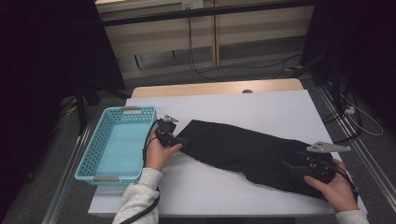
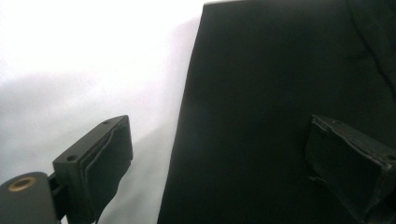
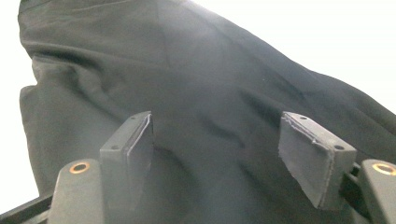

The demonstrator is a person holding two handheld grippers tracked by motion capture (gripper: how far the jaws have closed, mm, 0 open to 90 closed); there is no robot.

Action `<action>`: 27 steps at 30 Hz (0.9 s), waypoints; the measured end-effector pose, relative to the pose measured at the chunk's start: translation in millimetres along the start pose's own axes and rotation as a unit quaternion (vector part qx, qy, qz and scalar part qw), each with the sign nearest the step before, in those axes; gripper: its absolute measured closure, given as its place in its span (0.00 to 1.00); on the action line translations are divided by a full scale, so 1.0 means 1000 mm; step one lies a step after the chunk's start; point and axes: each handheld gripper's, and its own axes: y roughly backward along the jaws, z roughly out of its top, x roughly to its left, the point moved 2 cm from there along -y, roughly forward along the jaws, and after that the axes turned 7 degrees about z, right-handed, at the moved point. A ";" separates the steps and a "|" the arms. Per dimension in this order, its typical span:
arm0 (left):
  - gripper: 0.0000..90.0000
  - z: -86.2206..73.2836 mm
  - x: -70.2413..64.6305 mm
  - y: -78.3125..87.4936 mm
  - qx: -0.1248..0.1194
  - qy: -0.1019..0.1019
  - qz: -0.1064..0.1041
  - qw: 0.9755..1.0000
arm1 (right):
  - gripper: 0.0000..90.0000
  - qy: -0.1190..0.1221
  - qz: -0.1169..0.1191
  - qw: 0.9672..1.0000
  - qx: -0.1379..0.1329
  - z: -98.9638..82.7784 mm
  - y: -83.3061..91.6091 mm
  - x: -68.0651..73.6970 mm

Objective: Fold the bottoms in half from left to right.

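Across the white counter (image 1: 224,186) lies a black garment (image 1: 243,149), soft, limp, light, best pinched at its ends, left hand-held gripper (image 1: 180,139) and right hand-held gripper (image 1: 292,161) both gaping, gripping nothing.

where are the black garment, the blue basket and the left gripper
black garment (image 1: 243,149), high view, middle of the cloth
blue basket (image 1: 140,110), high view, far rim
left gripper (image 1: 180,139), high view, between its fingertips

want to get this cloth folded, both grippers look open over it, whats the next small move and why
Probably close the left gripper on the near end of the black cloth. Its jaws stand open across the cloth's edge, nothing pinched. The right gripper is also open above the other end, so neither holds the cloth yet.
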 end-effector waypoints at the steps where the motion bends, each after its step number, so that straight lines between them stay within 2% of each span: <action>1: 0.09 -0.002 -0.001 -0.002 0.005 0.004 0.002 1.000 | 0.31 0.006 0.001 1.000 -0.001 0.000 0.000 0.000; 3: 0.09 -0.003 -0.002 -0.005 0.010 -0.007 0.007 1.000 | 0.31 0.008 0.002 1.000 -0.001 0.001 0.000 0.001; 5: 0.09 -0.004 -0.004 -0.005 0.011 -0.008 0.016 1.000 | 0.31 0.010 0.004 1.000 -0.003 0.001 0.001 0.001; 8: 0.09 -0.004 -0.006 -0.005 0.010 -0.009 0.018 1.000 | 0.31 0.013 0.006 1.000 -0.004 0.002 0.001 0.003; 9: 0.12 -0.004 -0.007 -0.004 0.011 -0.003 0.017 1.000 | 0.31 0.013 0.006 1.000 -0.004 0.002 0.000 0.003; 15: 0.29 -0.005 -0.010 0.000 0.011 -0.001 0.015 1.000 | 0.31 0.012 0.006 1.000 -0.004 0.002 0.000 0.003; 18: 0.41 -0.005 -0.012 0.003 0.013 0.008 0.012 1.000 | 0.31 0.012 0.005 1.000 -0.003 0.002 0.000 0.004; 21: 0.48 -0.005 -0.013 0.004 0.016 0.010 0.009 1.000 | 0.31 0.012 0.004 1.000 -0.001 0.001 -0.001 0.004; 23: 0.58 -0.003 -0.016 0.005 0.023 0.018 0.003 1.000 | 0.31 0.014 0.005 1.000 -0.001 0.002 -0.001 0.005; 25: 0.62 -0.001 -0.018 0.005 0.027 0.023 0.003 0.999 | 0.31 0.014 0.005 1.000 -0.002 0.002 -0.001 0.005; 26: 0.67 -0.001 -0.018 0.005 0.027 0.023 0.003 0.999 | 0.31 0.014 0.005 1.000 -0.002 0.002 -0.001 0.005; 27: 0.76 0.000 -0.017 0.005 0.030 0.029 -0.001 0.999 | 0.31 0.014 0.004 1.000 -0.003 0.002 -0.001 0.005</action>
